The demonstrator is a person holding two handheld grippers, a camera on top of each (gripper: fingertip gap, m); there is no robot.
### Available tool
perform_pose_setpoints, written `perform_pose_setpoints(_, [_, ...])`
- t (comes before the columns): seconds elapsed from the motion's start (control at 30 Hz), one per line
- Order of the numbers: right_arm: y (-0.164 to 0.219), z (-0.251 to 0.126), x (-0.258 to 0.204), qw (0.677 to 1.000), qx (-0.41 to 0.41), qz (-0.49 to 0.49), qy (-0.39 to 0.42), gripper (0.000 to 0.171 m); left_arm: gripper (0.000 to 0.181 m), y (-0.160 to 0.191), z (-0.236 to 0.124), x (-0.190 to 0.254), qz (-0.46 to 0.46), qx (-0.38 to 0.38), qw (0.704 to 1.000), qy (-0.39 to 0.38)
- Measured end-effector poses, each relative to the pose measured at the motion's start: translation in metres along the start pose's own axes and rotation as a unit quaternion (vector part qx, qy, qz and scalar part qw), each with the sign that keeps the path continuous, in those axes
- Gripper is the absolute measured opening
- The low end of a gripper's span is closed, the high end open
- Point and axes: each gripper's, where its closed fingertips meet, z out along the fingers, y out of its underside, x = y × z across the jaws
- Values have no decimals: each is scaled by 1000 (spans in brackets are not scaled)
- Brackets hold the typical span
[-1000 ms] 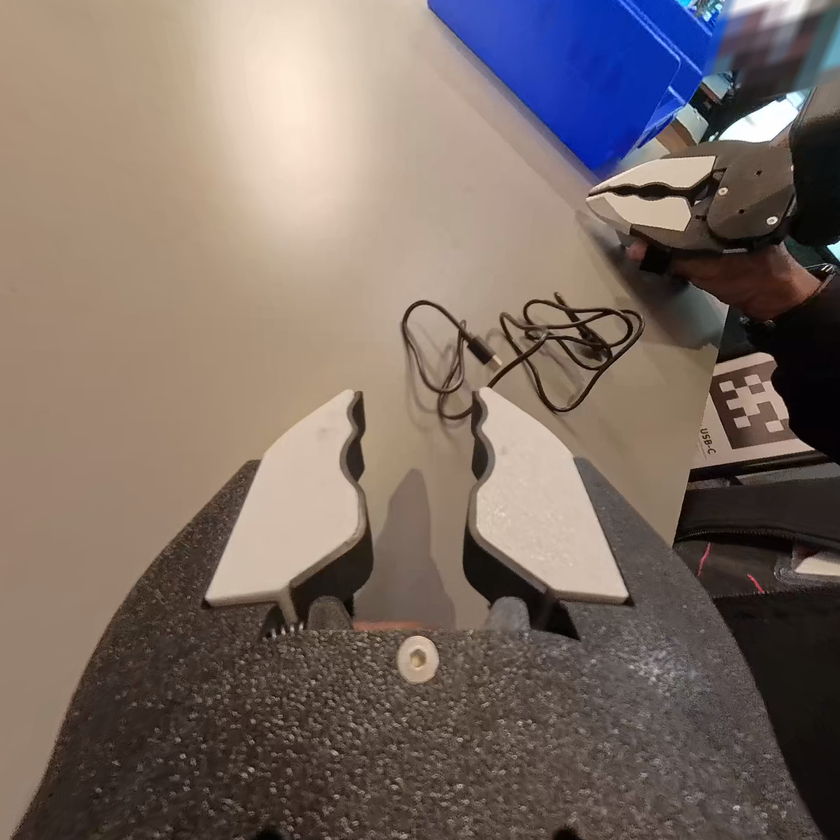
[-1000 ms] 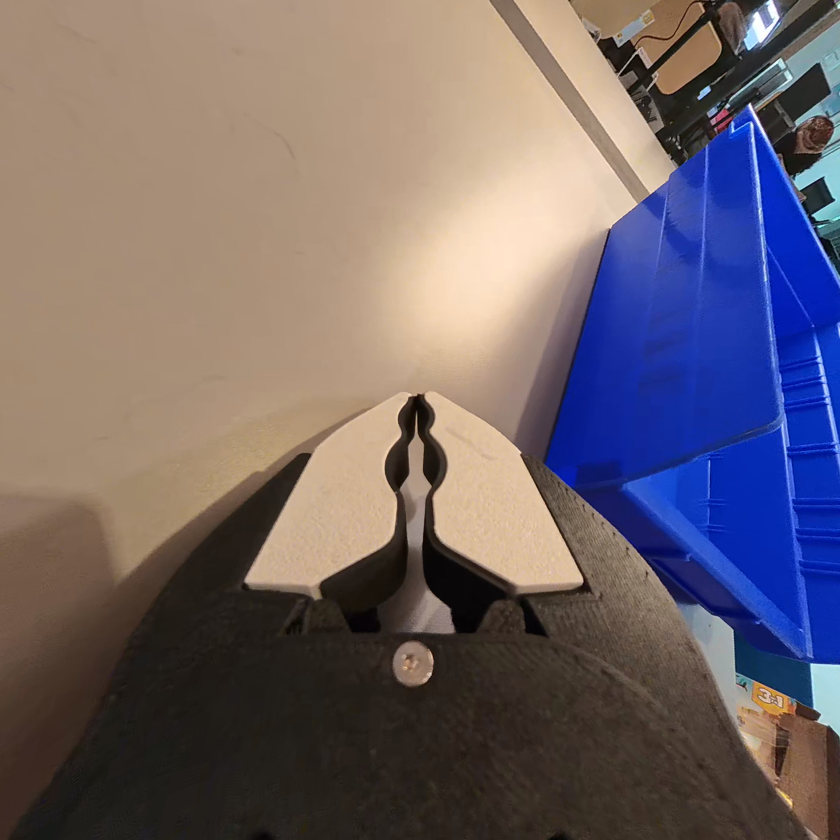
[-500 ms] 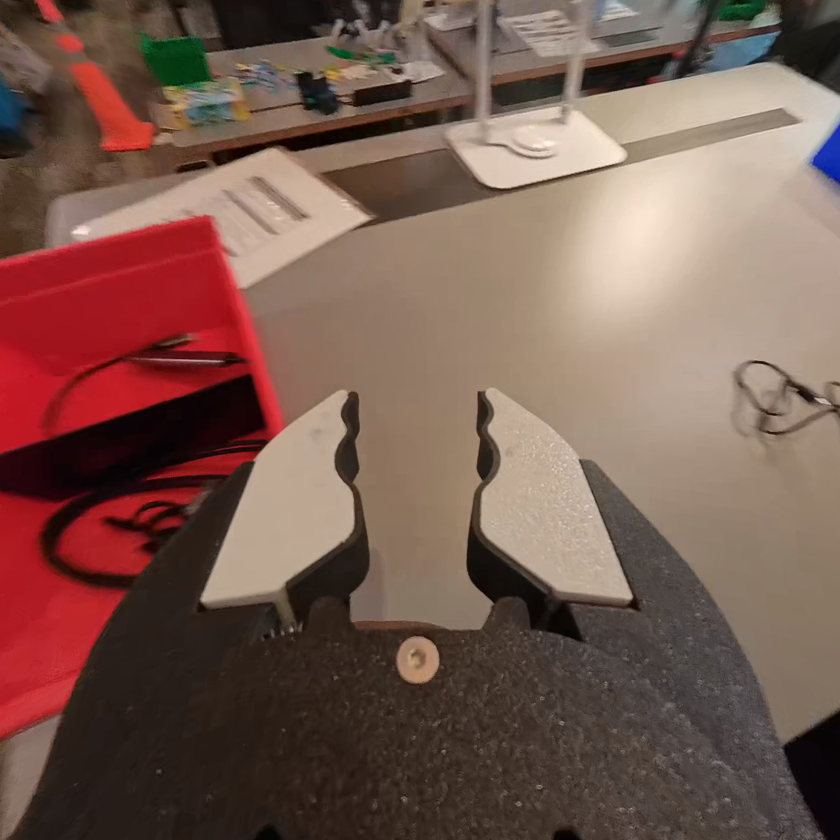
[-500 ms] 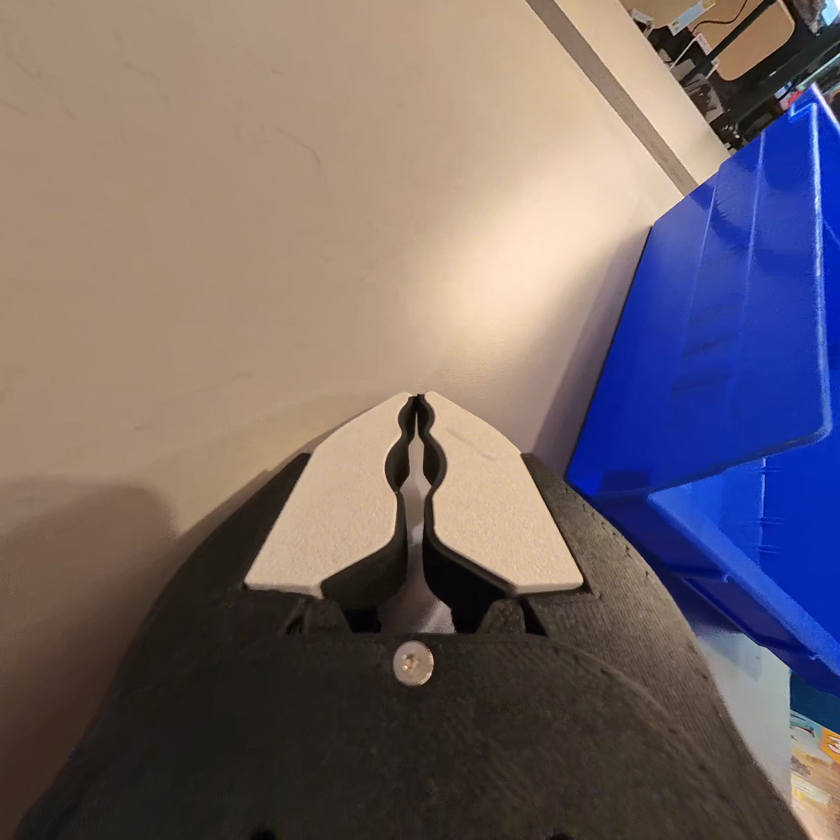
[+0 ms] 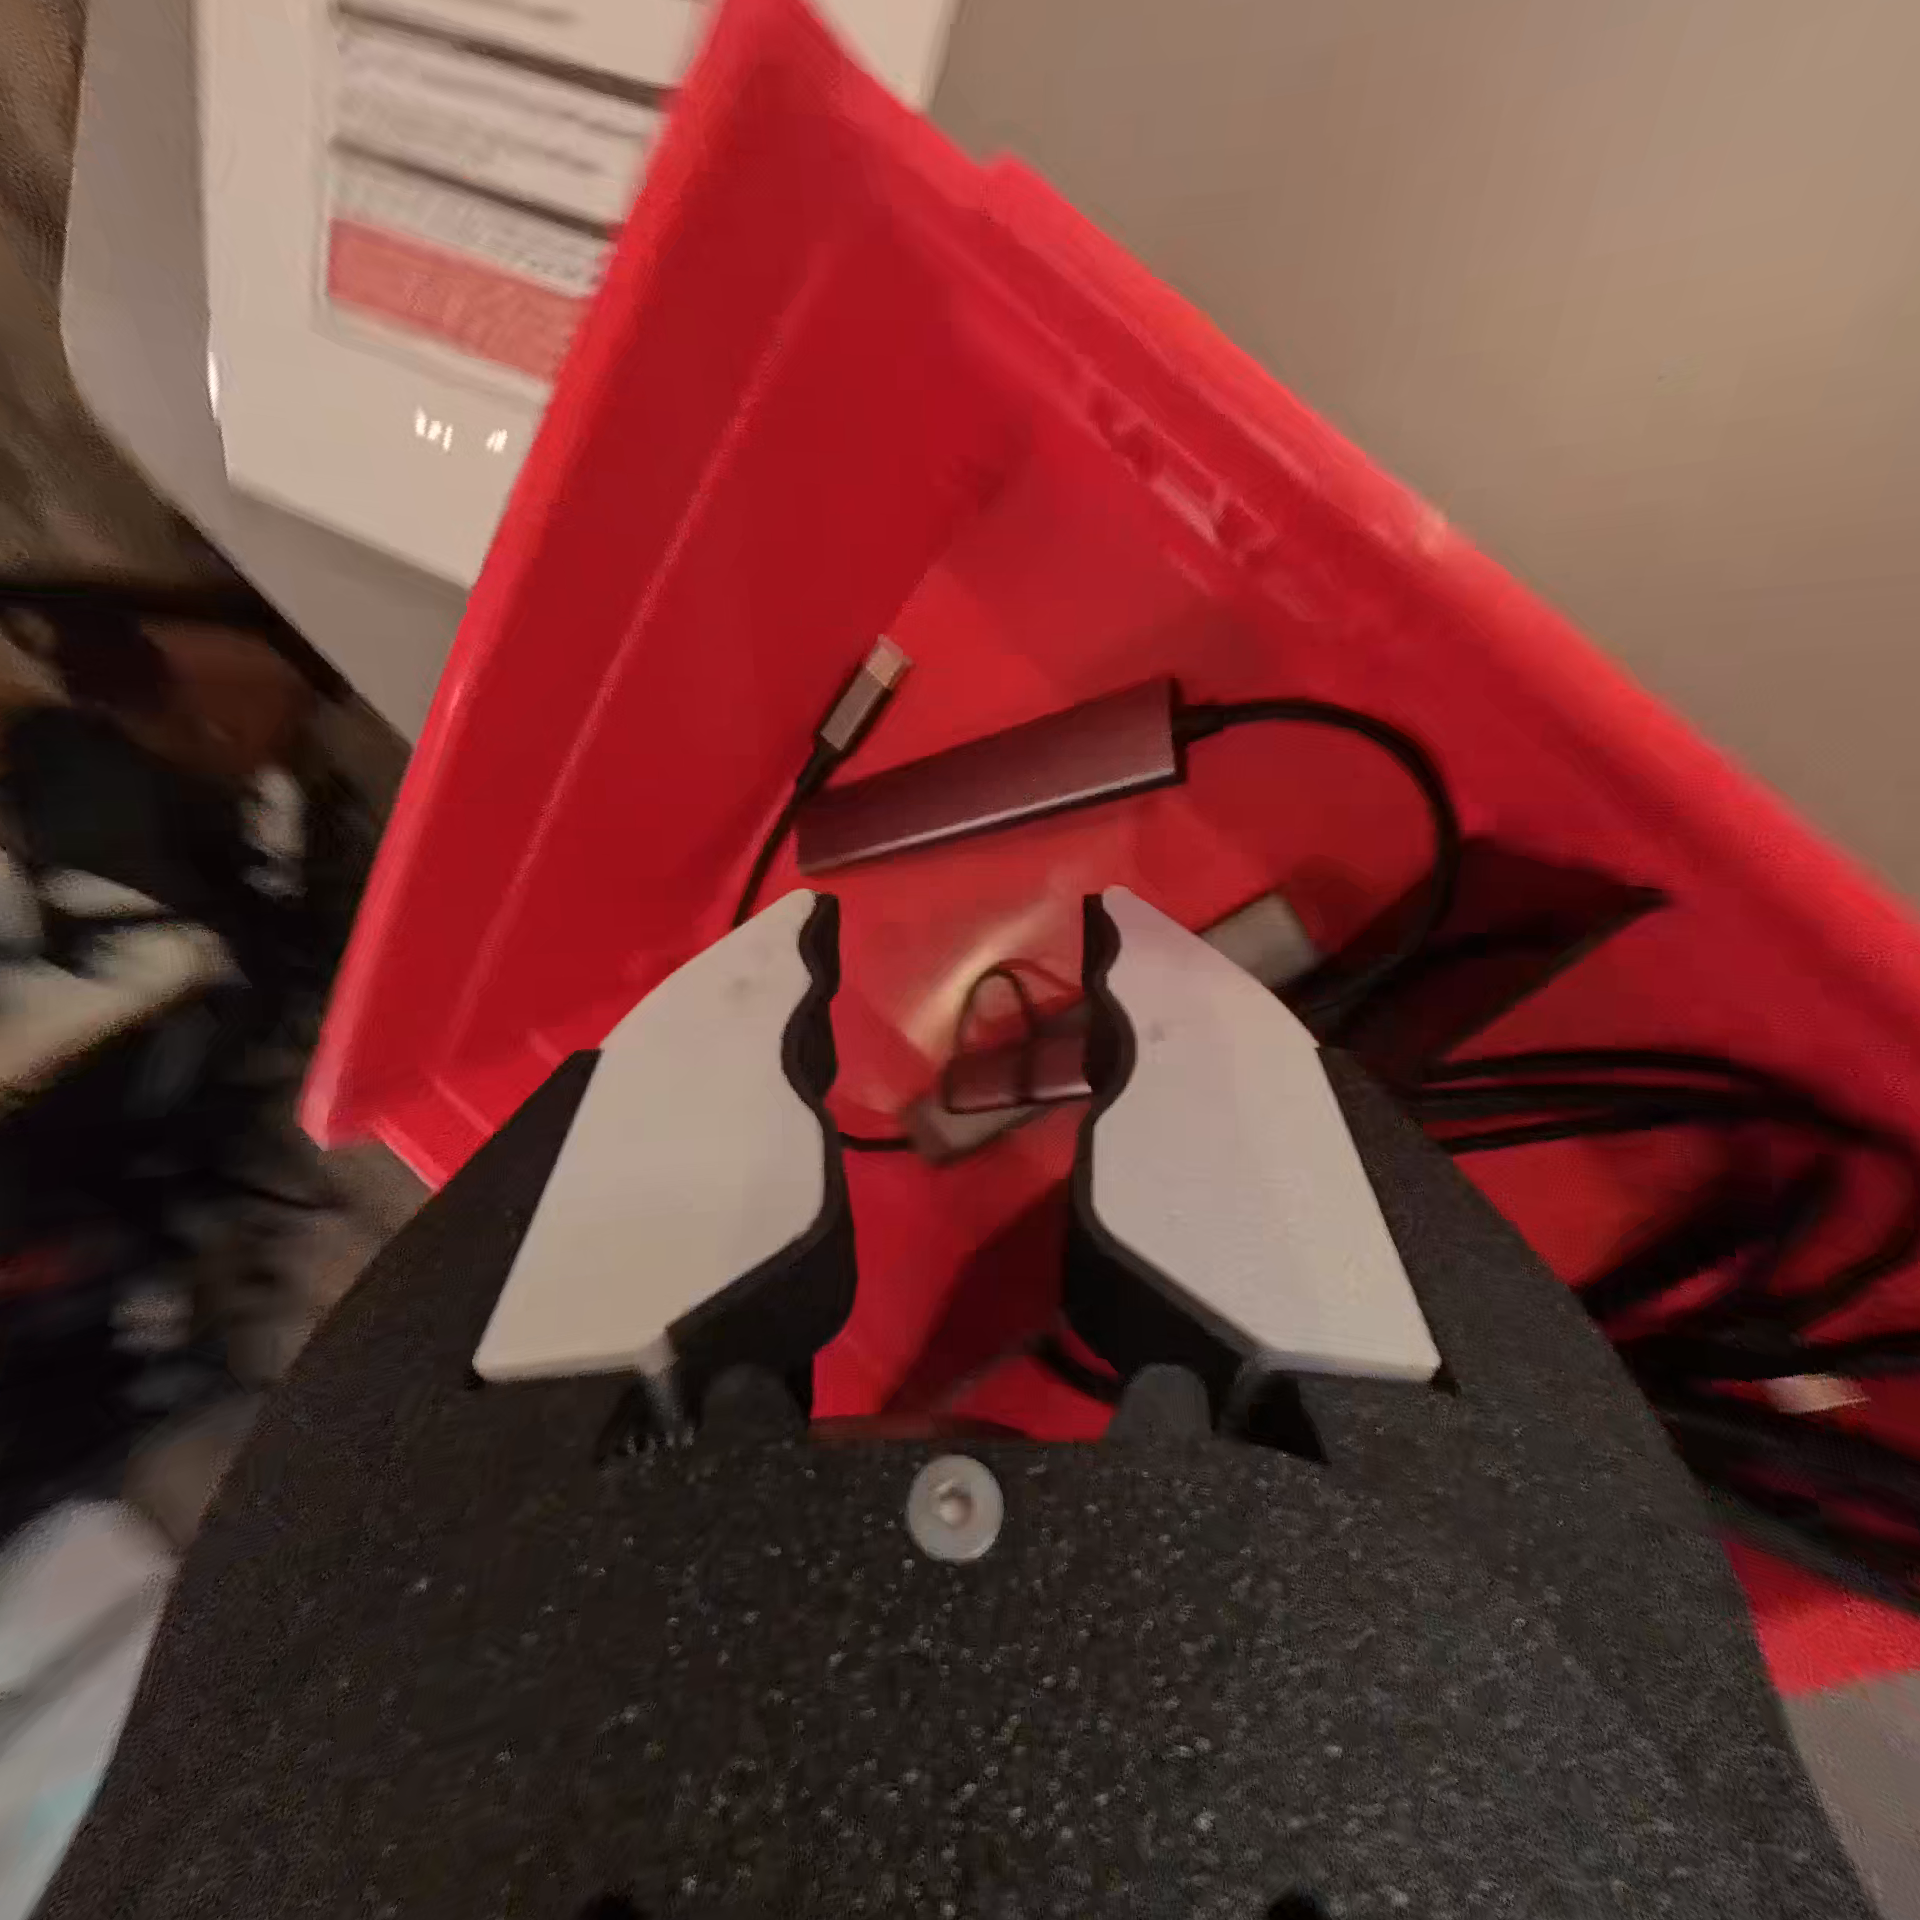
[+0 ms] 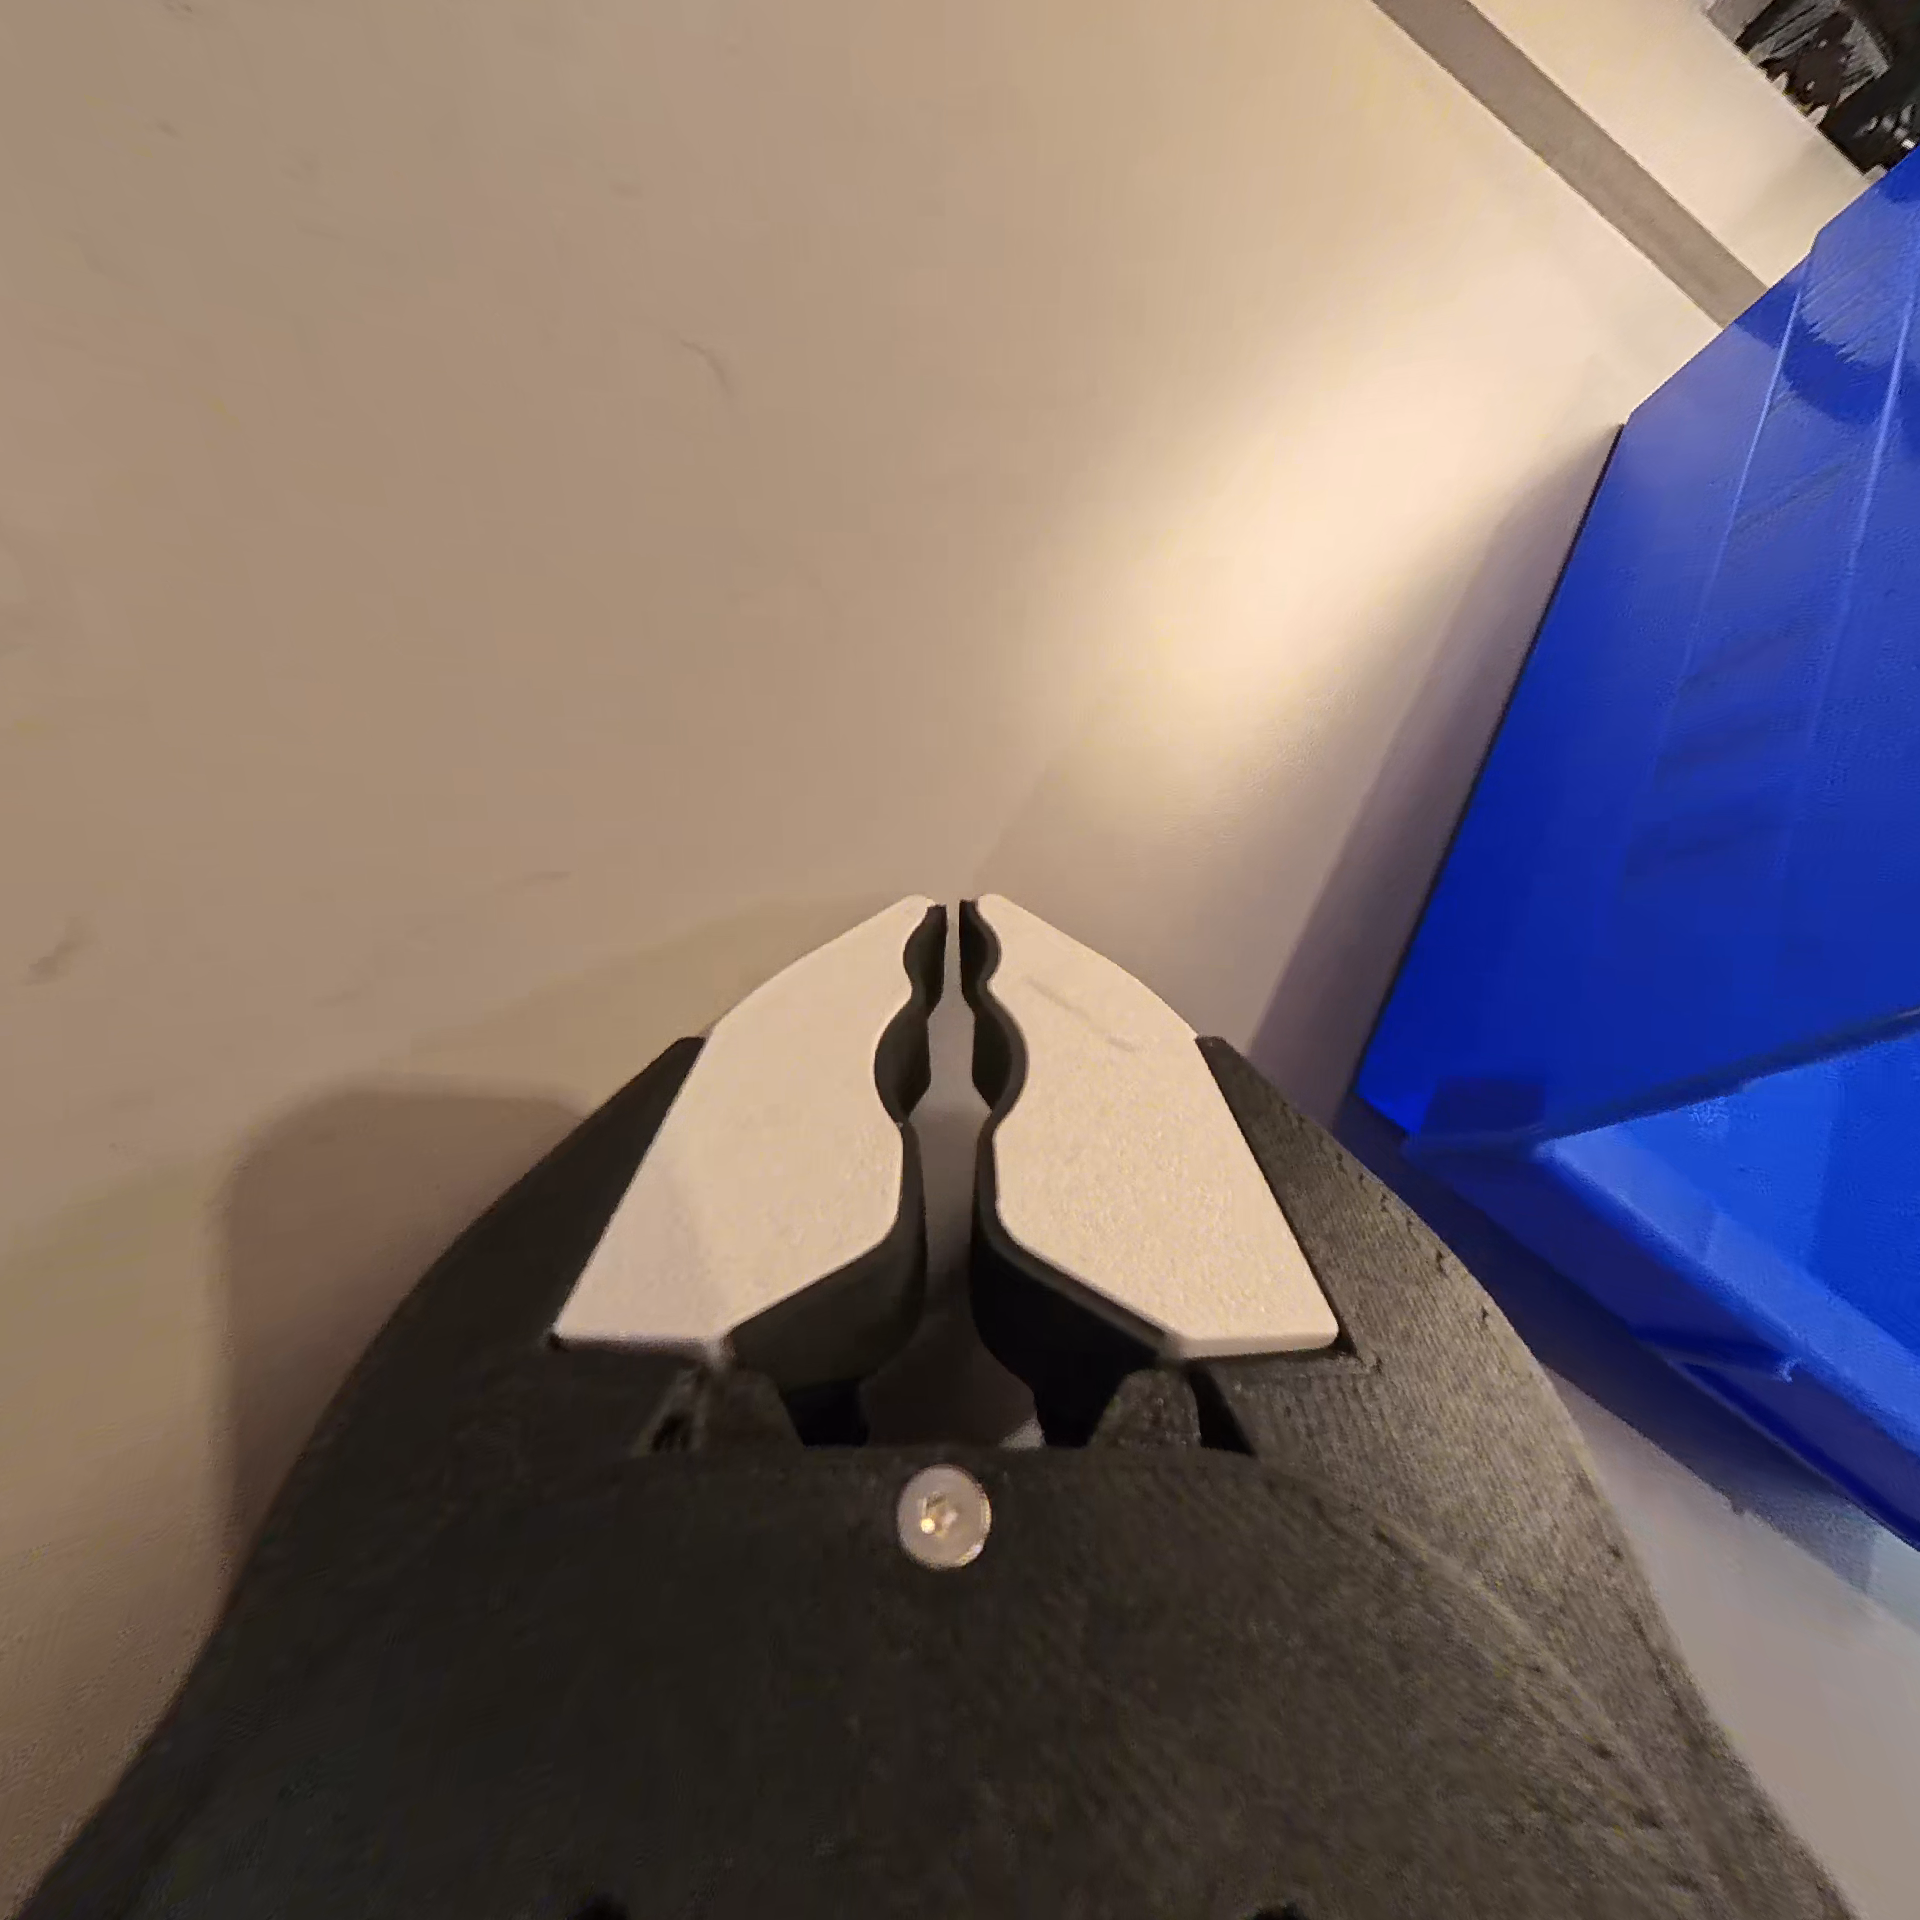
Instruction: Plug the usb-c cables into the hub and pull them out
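Note:
In the left wrist view my left gripper [image 5: 954, 914] is open and empty above a red bin [image 5: 748, 499]. A grey USB hub [image 5: 992, 777] lies in the bin just beyond the fingertips, with its black lead curving right and a metal plug [image 5: 864, 694] at its far left. A second small grey device [image 5: 1003, 1091] with a looped cable lies between the jaws, lower in the bin. Several black cables [image 5: 1662, 1132] lie at the bin's right. In the right wrist view my right gripper [image 6: 952, 914] is shut and empty over the beige table [image 6: 623, 520].
A blue bin [image 6: 1714, 831] stands close to the right of the right gripper. A white printed sheet [image 5: 436, 208] lies on the table beyond the red bin's left corner. Dark blurred clutter lies off the table edge at the left.
My left gripper has swung left from the loose cable on the table to over the red bin and now points down into it. The right gripper has barely moved and stays shut.

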Motion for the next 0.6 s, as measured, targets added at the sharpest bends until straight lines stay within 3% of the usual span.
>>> perform_pose_setpoints(0.1, [0,0,0,1000,0,0,1,3,46,2,25,5,174,-38,984,24])
perform_pose_setpoints(0.23, [1,1,3,1000,-4,9,7,2,43,-3,38,0,254,-53,965,47])
perform_pose_setpoints(0.37, [2,2,6,1000,-9,24,8,2,47,8,58,14,305,-110,940,104])
perform_pose_setpoints(0.47, [2,2,8,1000,-11,25,16,2,34,1,60,14,308,-95,940,108])
perform_pose_setpoints(0.6, [2,2,8,1000,-10,17,25,0,15,6,50,-10,301,-102,947,41])
